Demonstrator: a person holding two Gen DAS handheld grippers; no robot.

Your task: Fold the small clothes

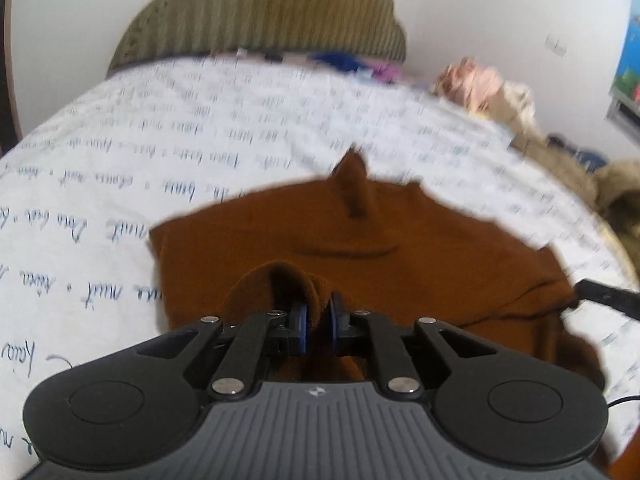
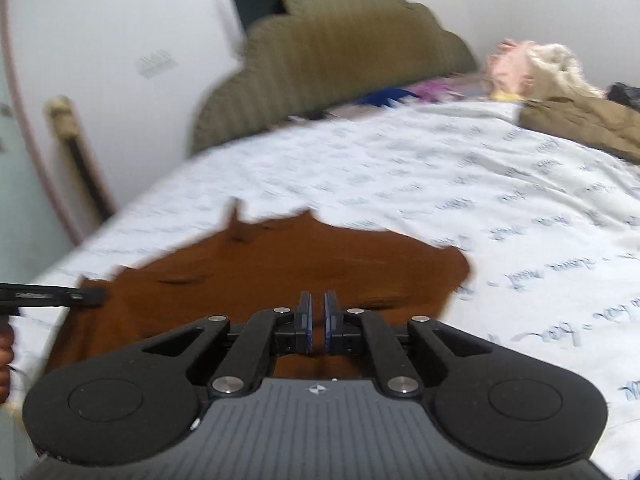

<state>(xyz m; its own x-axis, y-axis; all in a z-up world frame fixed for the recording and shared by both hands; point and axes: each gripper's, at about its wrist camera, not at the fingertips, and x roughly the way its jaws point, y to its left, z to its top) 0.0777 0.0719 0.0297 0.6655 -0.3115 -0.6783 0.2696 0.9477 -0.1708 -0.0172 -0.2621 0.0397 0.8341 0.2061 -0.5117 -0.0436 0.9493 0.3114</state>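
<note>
Folding barely begun: brown garment (image 1: 360, 248) lies mostly flat on bed (image 1: 120, 152); left hand-held gripper (image 1: 318, 322) pinches near edge fold; right hand-held gripper (image 2: 316, 322) nearly closed, grip unclear; folds remain; more clothes (image 2: 540, 68) piled beyond

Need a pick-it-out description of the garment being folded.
Start at the bed with the white script-printed sheet and olive scalloped headboard. The rust-brown garment lies spread across the sheet's near part, gripped by both grippers. It is the only plain brown piece; other clothes are piled at the far right.
</note>
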